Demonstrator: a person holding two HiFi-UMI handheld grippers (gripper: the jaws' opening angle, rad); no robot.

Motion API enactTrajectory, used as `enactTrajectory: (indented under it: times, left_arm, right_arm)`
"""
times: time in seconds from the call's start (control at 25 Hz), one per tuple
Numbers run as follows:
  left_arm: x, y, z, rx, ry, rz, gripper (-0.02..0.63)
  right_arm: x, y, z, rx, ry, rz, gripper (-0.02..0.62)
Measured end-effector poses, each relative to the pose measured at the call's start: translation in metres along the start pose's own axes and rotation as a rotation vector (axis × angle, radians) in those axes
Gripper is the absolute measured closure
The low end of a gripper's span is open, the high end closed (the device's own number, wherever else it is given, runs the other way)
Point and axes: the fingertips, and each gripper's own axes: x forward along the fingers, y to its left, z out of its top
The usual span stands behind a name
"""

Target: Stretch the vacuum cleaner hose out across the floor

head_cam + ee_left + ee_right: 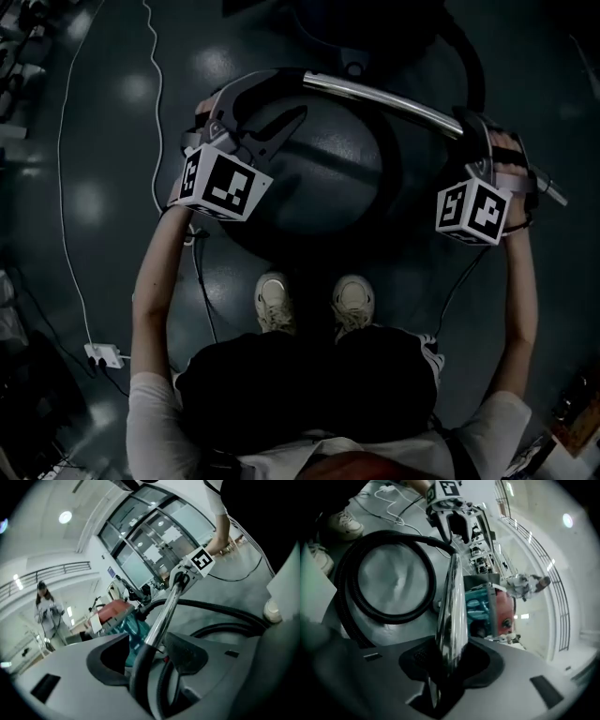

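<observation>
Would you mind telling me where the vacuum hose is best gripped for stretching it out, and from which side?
Probably at the rigid black handle bend where the hose meets the chrome wand, coming from the person's side. It looks stiff and raised, and lies between the left gripper's open jaws; the ribbed loop below is coiled slack.

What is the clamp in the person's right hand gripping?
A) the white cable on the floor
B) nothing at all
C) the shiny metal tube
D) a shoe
C: in the right gripper view, the right gripper has its jaws closed on the shiny metal tube, which runs out from between them.
</observation>
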Motion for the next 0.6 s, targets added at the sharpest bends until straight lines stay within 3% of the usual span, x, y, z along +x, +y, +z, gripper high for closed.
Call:
enactTrajectory:
  times: [0.16,0.28,0.4,0.6]
  left_arm:
    - [0.006,0.029,0.067,0.235,0.012,-0.073,0.377]
    - [0.005,0.055,0.096,0.376,0.094,-0.09,0.376]
    - [-0.006,0.082,0.111,0.36,0.14,-0.071,0.377]
    - [-0.036,0.096,0.13,0.231,0.105,-0.072,0.377]
  right_arm:
    - [-0.027,-0.081,0.028,-0.214,-0.071,-0.156,0.439]
    - [-0.05,-0.144,0.051,-0.42,-0.083,-0.307,0.437]
    - [-0.071,-0.185,0.071,-0.568,-0.087,-0.396,0.437]
    - [-0.097,-0.21,0.096,-0.619,-0.145,-0.441,0.436]
